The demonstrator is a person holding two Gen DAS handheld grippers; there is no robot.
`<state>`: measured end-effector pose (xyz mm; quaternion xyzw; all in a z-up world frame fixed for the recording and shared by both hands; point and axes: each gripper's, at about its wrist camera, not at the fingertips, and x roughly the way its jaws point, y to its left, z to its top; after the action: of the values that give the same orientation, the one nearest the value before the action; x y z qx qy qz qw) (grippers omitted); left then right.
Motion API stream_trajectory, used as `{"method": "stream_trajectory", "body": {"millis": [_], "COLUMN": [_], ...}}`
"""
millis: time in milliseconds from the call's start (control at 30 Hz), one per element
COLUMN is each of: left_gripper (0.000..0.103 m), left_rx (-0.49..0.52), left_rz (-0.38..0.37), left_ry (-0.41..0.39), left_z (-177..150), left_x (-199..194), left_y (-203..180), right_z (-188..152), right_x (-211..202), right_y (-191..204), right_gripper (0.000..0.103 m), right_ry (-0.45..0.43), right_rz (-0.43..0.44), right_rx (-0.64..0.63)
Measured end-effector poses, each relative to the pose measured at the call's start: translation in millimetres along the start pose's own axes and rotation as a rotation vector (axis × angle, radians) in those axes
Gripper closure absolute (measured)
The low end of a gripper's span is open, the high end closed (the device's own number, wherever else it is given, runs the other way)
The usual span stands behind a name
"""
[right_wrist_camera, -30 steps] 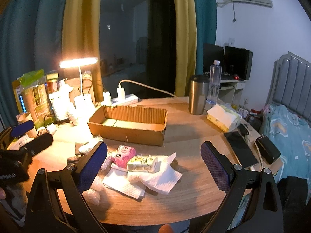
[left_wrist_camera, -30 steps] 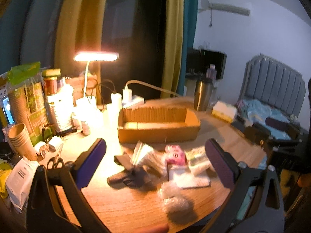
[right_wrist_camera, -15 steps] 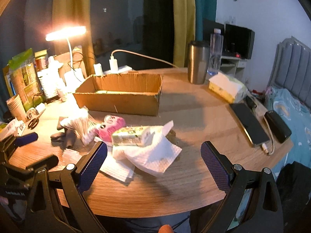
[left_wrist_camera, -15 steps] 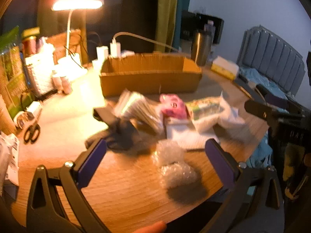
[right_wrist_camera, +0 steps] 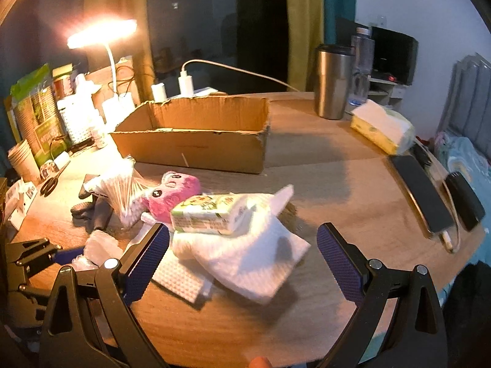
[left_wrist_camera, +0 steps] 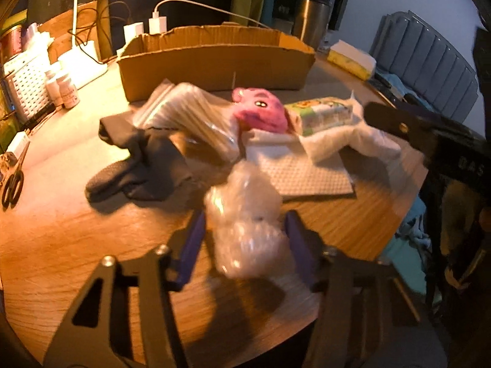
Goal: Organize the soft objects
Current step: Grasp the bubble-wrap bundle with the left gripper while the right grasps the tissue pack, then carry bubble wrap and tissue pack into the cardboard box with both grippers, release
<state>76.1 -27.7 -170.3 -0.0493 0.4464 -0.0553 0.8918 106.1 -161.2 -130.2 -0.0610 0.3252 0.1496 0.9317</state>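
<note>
My left gripper [left_wrist_camera: 245,242] is shut on a wad of clear bubble wrap [left_wrist_camera: 245,224] at the table's near edge; it also shows in the right wrist view [right_wrist_camera: 95,248]. Beyond it lie a dark sock [left_wrist_camera: 138,159], a clear bag of cotton swabs [left_wrist_camera: 190,113], a pink plush toy [left_wrist_camera: 260,112], a green tissue pack [left_wrist_camera: 325,112] and white paper towels [left_wrist_camera: 307,171]. An open cardboard box [left_wrist_camera: 214,58] stands behind them. My right gripper [right_wrist_camera: 242,263] is open and empty, over the white towels [right_wrist_camera: 245,257] and just in front of the tissue pack [right_wrist_camera: 208,213].
A lit desk lamp [right_wrist_camera: 101,33], white basket [left_wrist_camera: 24,82], small bottles [left_wrist_camera: 66,89] and scissors [left_wrist_camera: 12,184] crowd the left. A steel tumbler [right_wrist_camera: 333,81], tissue box [right_wrist_camera: 380,128], phone [right_wrist_camera: 422,196] and power bank [right_wrist_camera: 465,199] sit right.
My left gripper moved forward and down and closed on the bubble wrap. My right gripper moved in closer over the towels and stayed open.
</note>
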Motion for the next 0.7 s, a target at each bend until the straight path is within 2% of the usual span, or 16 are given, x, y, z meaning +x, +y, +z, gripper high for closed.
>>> {"method": "stream_trajectory", "body": {"millis": [33, 133, 267, 567, 600, 633, 667, 700], "left_gripper": [0.062, 0.066, 0.067, 0.067, 0.067, 0.067, 0.067, 0.067], "left_rx": [0.002, 0.008, -0.005, -0.031, -0.031, -0.031, -0.033, -0.034], "left_rz": [-0.002, -0.014, -0.03, -0.044, -0.045, -0.044, -0.043, -0.044], "left_ry": [0.004, 0.014, 0.014, -0.065, -0.071, -0.08, -0.087, -0.093], "left_z": [0, -2, -3, 5, 8, 11, 13, 14], "left_x": [1, 4, 3, -21, -22, -24, -25, -26], "left_y": [-1, -2, 0, 14, 16, 17, 18, 20], "right_z": [2, 8, 15, 16, 16, 17, 17, 18], "right_x": [4, 18, 36, 62, 63, 64, 65, 65], "right_y": [2, 10, 18, 32, 33, 33, 34, 34], "right_gripper": [0.004, 0.004, 0.004, 0.005, 0.011, 0.022, 0.029, 0.03], "right_ry": [0.004, 0.02, 0.047, 0.115, 0.117, 0.125, 0.132, 0.135], "right_rz": [0.008, 0.027, 0.018, -0.014, -0.014, -0.01, -0.005, -0.004], "right_rx": [-0.009, -0.038, -0.068, -0.117, -0.119, -0.124, -0.127, -0.129]}}
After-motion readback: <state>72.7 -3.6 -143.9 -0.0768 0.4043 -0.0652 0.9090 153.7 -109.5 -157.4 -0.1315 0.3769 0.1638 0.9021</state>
